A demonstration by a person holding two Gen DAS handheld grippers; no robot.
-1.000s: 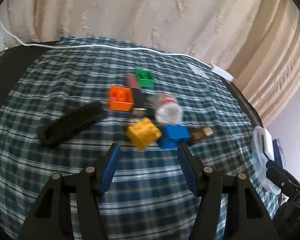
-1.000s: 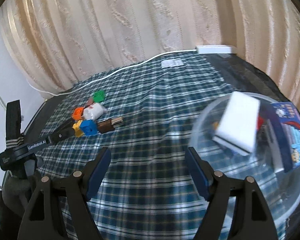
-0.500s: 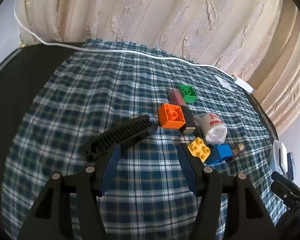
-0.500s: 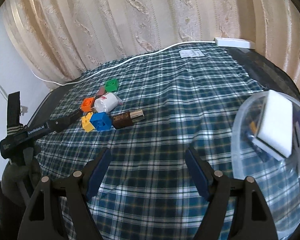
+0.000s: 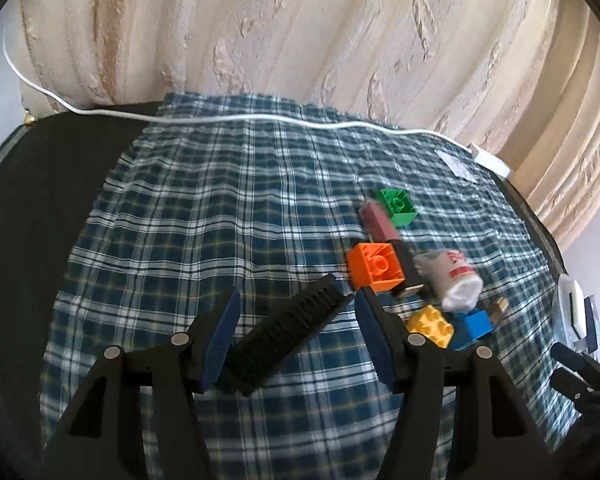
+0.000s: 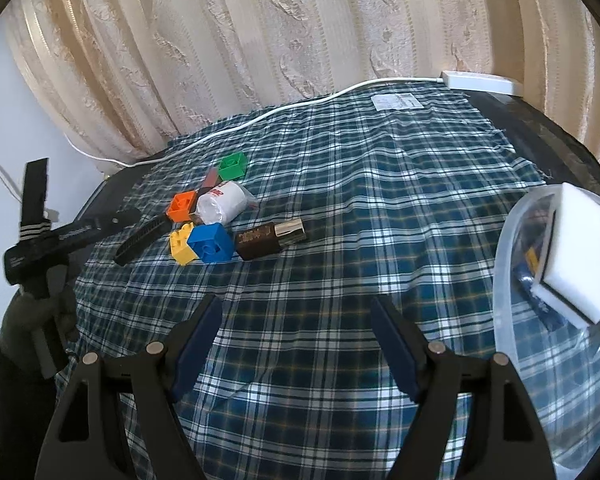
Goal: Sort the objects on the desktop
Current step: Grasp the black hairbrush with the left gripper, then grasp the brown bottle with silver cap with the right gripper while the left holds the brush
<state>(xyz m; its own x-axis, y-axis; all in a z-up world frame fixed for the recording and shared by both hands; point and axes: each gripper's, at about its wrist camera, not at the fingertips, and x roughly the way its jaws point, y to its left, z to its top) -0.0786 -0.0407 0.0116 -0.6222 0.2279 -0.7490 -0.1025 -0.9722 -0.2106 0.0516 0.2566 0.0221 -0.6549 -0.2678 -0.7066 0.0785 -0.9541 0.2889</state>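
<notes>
Left tongs [image 5: 296, 332] wide, straddling black comb [image 5: 284, 336] on plaid cloth [image 5: 220, 220], pads not touching. Right tongs [image 6: 296, 344] wide, empty. Blocks cluster [image 6: 204, 236] beside comb.

No readable text, red print on white cup [image 6: 223, 204] blurred; white paper label [image 6: 396, 101] on cloth illegible

Both wrist views face down, sharing blocks [image 5: 376, 266].
</notes>
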